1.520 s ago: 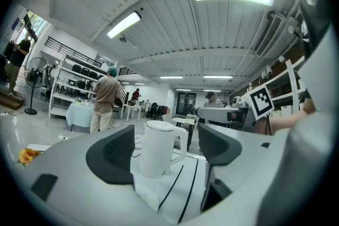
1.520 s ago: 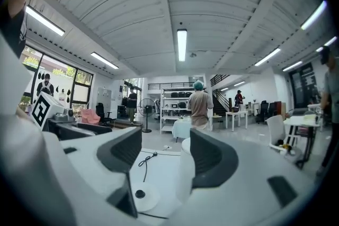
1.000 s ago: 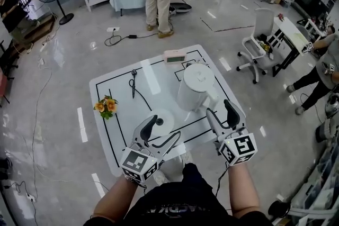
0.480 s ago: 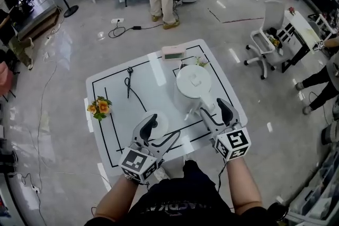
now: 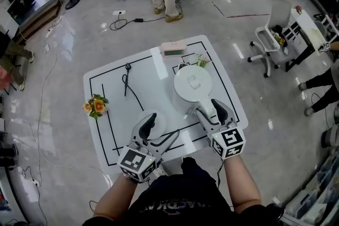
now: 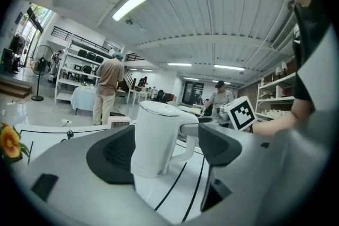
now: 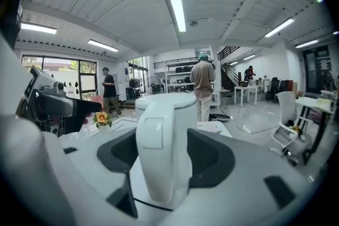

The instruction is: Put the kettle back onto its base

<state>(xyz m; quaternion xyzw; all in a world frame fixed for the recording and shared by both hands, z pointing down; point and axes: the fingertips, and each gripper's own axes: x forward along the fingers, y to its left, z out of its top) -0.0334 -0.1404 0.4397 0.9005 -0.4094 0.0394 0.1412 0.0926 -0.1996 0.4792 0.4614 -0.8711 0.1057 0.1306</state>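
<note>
The kettle (image 5: 192,83) is right of the middle of the tabletop (image 5: 153,87). Its handle (image 7: 159,156) points to 5 o'clock and is clamped in our right tongs (image 5: 212,111). We cannot tell whether its bottom touches the surface. The base (image 5: 160,119), a white disc, lies at 8 o'clock from the kettle, close to the near edge. Our left tongs (image 5: 162,127) hang over that disc, jaws spread, with nothing between them.

We see three risks. We grip the handle alone, so the body may swing or tilt as we carry it and land askew on the disc. The left tongs cover the landing spot, and unless we draw them off toward 7 o'clock, the kettle will likely knock them. A nudge could also push the disc off the near edge at 6 o'clock.

For room, the stretch between kettle and base is bare. The flowers (image 5: 95,106) stand at 9 o'clock by the left edge, well apart. The right edge runs near the kettle at 3 o'clock.
</note>
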